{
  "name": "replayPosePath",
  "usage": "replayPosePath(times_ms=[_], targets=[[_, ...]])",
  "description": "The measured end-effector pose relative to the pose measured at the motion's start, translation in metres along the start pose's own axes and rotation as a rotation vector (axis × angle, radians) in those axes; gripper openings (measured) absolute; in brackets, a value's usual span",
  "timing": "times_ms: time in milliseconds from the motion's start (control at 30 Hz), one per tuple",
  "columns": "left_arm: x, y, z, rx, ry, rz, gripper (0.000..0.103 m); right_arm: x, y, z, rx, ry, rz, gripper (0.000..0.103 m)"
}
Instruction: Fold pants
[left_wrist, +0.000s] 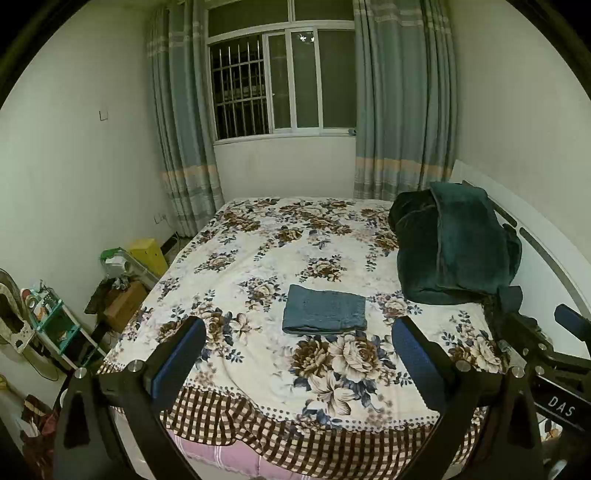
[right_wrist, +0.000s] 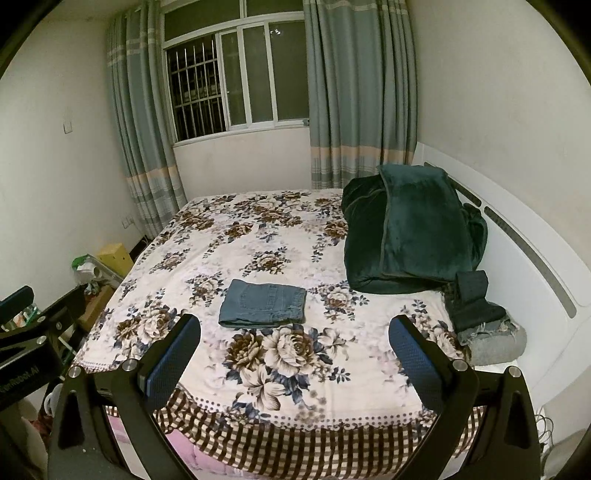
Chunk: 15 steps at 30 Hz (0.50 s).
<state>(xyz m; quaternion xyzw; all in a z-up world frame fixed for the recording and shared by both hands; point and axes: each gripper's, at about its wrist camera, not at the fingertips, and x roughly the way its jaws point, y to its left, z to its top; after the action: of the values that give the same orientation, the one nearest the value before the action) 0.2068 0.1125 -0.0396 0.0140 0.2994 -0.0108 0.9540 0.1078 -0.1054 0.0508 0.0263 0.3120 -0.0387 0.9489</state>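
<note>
Your left gripper (left_wrist: 299, 354) and right gripper (right_wrist: 295, 350) both hang spread wide and hold nothing, above the near edge of the bed (left_wrist: 258, 369). You see the jeans (left_wrist: 324, 309) folded into a flat rectangle on the flowered bedspread (right_wrist: 295, 236), apart from both grippers. Near the headboard (right_wrist: 524, 236), a dark green blanket (right_wrist: 410, 229) lies heaped.

The bed (left_wrist: 258, 266) is covered by a white floral sheet (right_wrist: 229, 229) with a brown checked border at the near edge. Folded blue pants (left_wrist: 324, 309) are laid flat near the bed's middle. A dark green blanket (left_wrist: 454, 251) is heaped to the right of the pants, against the white headboard (right_wrist: 535, 258), with grey clothing (right_wrist: 495, 339) bunched just below it.
</note>
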Motion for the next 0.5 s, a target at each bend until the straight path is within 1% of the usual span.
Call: replayPosePath(times_ms=[333, 500], targets=[[-0.004, 0.001, -0.001, 0.001, -0.009, 0.005, 0.103, -0.009, 0.016, -0.002, 0.005, -0.013, 0.004, 0.103], [-0.009, 0.004, -0.003, -0.002, -0.017, 0.004, 0.103, -0.011, 0.021, 0.003, 0.006, -0.017, 0.003, 0.103]])
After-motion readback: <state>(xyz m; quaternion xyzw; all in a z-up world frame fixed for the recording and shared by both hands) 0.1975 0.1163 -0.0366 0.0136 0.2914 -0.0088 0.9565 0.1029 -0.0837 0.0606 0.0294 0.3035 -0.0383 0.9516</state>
